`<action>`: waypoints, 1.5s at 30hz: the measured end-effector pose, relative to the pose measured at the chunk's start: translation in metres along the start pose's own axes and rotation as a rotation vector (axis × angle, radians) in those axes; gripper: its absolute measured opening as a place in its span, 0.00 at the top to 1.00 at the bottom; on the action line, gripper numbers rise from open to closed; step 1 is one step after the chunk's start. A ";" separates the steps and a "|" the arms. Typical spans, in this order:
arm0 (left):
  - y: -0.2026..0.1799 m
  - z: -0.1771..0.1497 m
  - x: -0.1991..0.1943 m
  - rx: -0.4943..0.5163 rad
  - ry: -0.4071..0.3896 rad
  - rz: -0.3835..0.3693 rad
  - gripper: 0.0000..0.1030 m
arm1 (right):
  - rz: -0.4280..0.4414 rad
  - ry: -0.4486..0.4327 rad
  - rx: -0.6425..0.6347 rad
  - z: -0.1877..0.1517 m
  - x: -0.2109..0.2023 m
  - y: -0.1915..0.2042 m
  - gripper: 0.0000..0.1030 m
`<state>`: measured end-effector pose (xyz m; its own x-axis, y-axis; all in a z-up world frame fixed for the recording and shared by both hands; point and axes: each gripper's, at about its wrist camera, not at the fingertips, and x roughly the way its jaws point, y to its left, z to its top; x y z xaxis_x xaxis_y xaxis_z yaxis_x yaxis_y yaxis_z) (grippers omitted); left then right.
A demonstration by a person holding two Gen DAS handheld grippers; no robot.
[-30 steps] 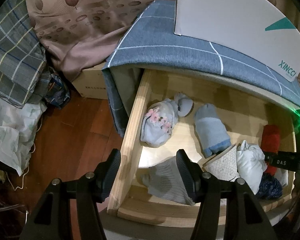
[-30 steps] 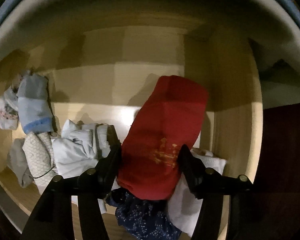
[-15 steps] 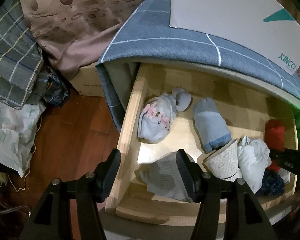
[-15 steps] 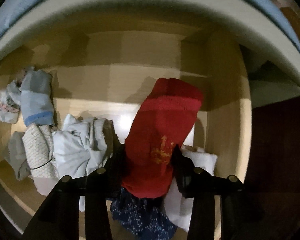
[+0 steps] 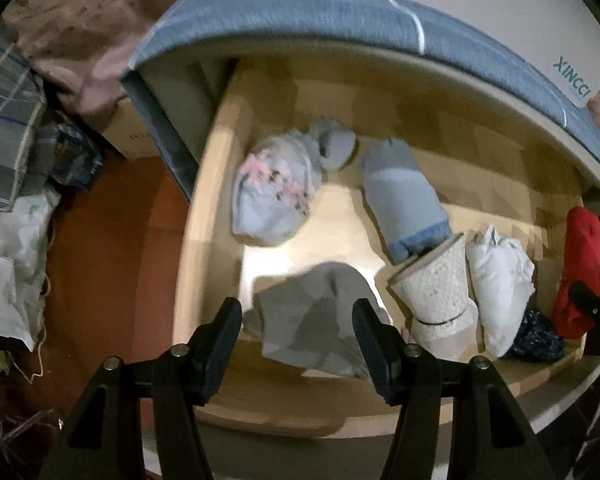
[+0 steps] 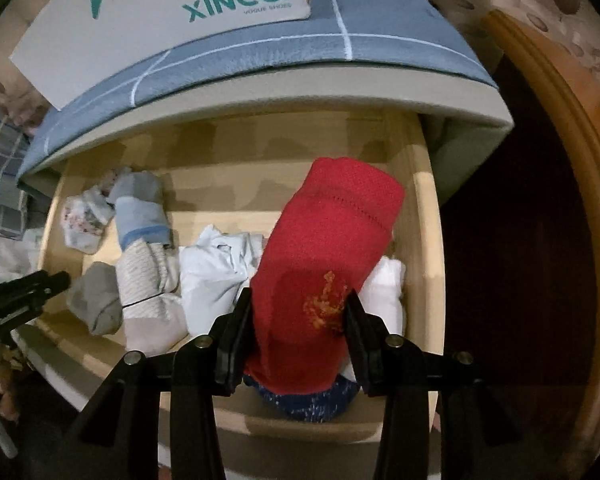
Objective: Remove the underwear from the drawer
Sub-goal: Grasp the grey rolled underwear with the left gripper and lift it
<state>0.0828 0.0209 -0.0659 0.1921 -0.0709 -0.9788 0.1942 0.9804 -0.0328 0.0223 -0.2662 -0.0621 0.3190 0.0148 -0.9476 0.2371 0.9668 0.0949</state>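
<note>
My right tongs (image 6: 298, 312): clamped on the red underwear (image 6: 332, 248), one pad pressing each side of its lower half; the jaws closed in on it within the last second and sit narrow now.
Red underwear: pinched in my right tongs, standing up above the right end of the drawer (image 6: 426, 240), its lower edge over a dark blue dotted garment (image 6: 316, 402).
My left tongs (image 5: 298, 330): jaws wide, nothing pinched, pointing down over the front left part of the drawer with a grey sock (image 5: 312, 320) showing in the gap below them.
Drawer: pale wood, pulled out from under a blue checked mattress (image 6: 260, 54).
Left end of drawer: a floral bundle (image 5: 272, 196) and a light blue sock (image 5: 404, 200) lying apart from each other.
Middle of drawer: a cream patterned roll (image 5: 436, 288) touching the light blue sock's cuff, a white bundle (image 5: 500, 276) just beside it.
Right end of drawer: a white folded piece (image 6: 386, 296) behind the red underwear.
On the mattress: a white shoe box (image 6: 160, 12) with teal lettering.
Floor on the left: reddish wood (image 5: 112, 248), heaped cloth beside it.
</note>
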 end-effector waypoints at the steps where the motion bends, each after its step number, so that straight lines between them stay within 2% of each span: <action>1: 0.000 0.000 0.004 0.000 0.019 -0.013 0.43 | 0.013 -0.010 -0.003 0.006 0.001 -0.004 0.62; 5: -0.001 0.001 0.010 0.001 0.047 -0.044 0.43 | 0.050 -0.042 -0.004 -0.008 0.007 -0.007 0.62; 10: -0.006 0.002 0.014 0.025 0.068 -0.061 0.41 | 0.133 -0.013 0.070 -0.009 0.013 -0.022 0.62; 15: -0.015 0.004 0.031 0.040 0.153 -0.101 0.39 | 0.136 -0.005 0.068 -0.009 0.016 -0.019 0.62; 17: -0.019 0.005 0.038 0.052 0.181 -0.092 0.36 | 0.129 0.000 0.060 -0.009 0.017 -0.016 0.62; 26: -0.023 0.014 0.060 0.026 0.291 -0.078 0.35 | 0.126 0.019 0.044 -0.008 0.022 -0.011 0.61; 32: -0.034 0.015 0.066 0.049 0.276 -0.042 0.36 | 0.140 0.018 0.061 -0.008 0.022 -0.014 0.61; 39: -0.048 0.010 0.060 0.077 0.236 -0.034 0.54 | 0.155 0.021 0.068 -0.007 0.021 -0.017 0.60; 45: -0.056 0.009 0.057 0.084 0.204 -0.036 0.65 | 0.155 0.018 0.071 -0.008 0.021 -0.017 0.60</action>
<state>0.0914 -0.0395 -0.1184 -0.0129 -0.0583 -0.9982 0.2783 0.9586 -0.0596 0.0178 -0.2803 -0.0856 0.3402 0.1672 -0.9254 0.2513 0.9321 0.2607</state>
